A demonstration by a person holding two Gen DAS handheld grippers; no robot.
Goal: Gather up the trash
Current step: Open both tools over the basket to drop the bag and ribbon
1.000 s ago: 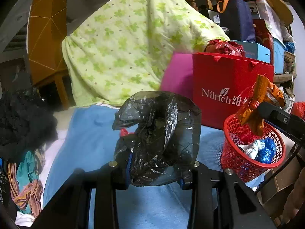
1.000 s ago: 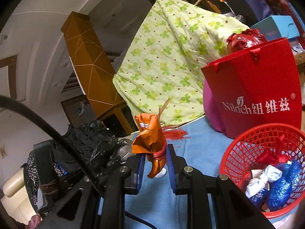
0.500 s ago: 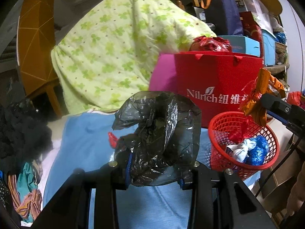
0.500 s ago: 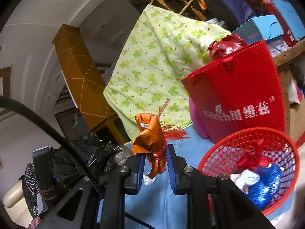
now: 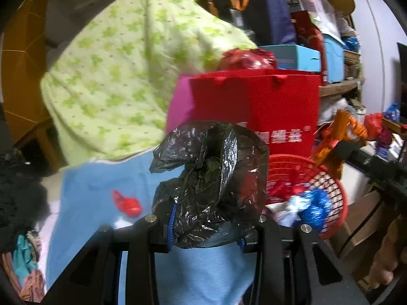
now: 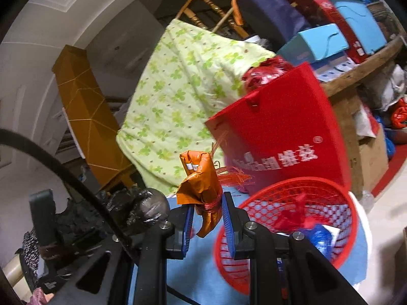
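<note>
My left gripper (image 5: 206, 231) is shut on a crumpled black plastic bag (image 5: 211, 185) and holds it above the blue cloth, left of the red mesh basket (image 5: 328, 190). My right gripper (image 6: 207, 218) is shut on an orange wrapper tied with red string (image 6: 201, 190), held just left of the red mesh basket (image 6: 318, 193). The basket holds blue, white and red wrappers (image 5: 310, 206). The orange wrapper (image 5: 333, 137) also shows in the left wrist view above the basket's right side. A red scrap (image 5: 126, 203) lies on the blue cloth.
A red paper bag with white lettering (image 5: 257, 109) stands behind the basket, with a pink item (image 5: 178, 106) beside it. A green flowered quilt (image 5: 122, 76) drapes behind. Boxes and bags fill shelves (image 6: 343, 38) at the right. Dark clothing (image 5: 17, 195) lies left.
Both grippers have swung right, toward the basket, with their loads still held. The red scrap on the cloth has come into view left of the black bag.
</note>
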